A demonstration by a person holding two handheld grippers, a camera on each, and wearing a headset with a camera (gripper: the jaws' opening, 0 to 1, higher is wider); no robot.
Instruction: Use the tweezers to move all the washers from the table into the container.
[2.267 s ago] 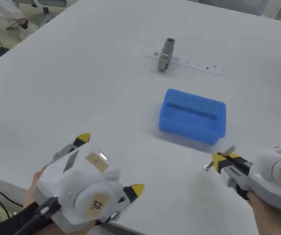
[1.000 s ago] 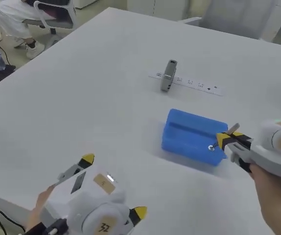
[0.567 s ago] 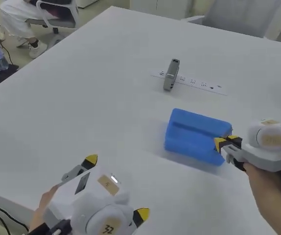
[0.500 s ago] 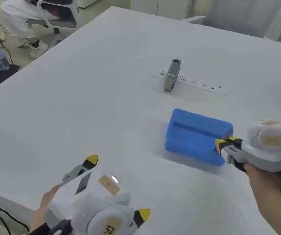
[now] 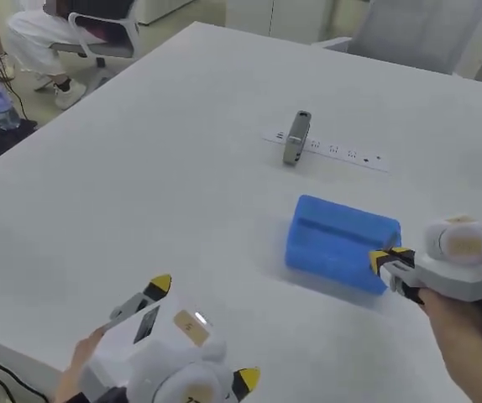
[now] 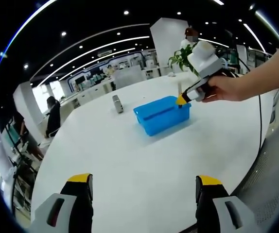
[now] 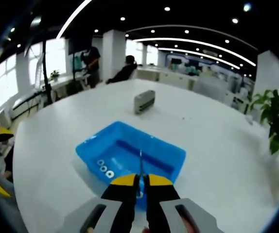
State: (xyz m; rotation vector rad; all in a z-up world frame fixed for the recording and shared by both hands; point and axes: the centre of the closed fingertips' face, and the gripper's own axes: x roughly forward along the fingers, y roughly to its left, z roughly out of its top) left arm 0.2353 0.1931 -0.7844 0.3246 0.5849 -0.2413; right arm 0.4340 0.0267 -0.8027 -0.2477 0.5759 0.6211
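Left gripper (image 6: 143, 180): low over the near edge of the table (image 5: 140, 168), well apart from the work. Its jaws stand wide apart with nothing between them. Judgement: it is idle, held back so that the working side has free room.

Centre: a strip (image 5: 350, 154) lies flat on the far part of the table, with a grey block (image 5: 296, 137) standing on its left end. Neither is near the work, and neither seems to have a part in the task.

Container (image 5: 342, 227): blue, open-topped, right of centre and nearer than the strip. Three washers (image 7: 104, 168) lie flat on its floor in a short row near one wall (touching or just apart, too small to tell).

Right gripper (image 7: 140, 182): held in a hand (image 6: 227, 90) at the container's near-right corner, above the rim. Its jaws are pressed together on the tweezers (image 7: 140, 165), which stick out straight ahead with the tips over the container floor, to the right of the washers. The squeeze of the jaws is what closes the tweezers, hence the tight hold. Whether the tips carry a washer cannot be told, as they are too fine to read.

Step in hand, as judged: a drop into the container. Easing the jaws would let the tweezers spring open and release whatever they hold. Risk: a washer let go too near the rim could bounce out onto the table.
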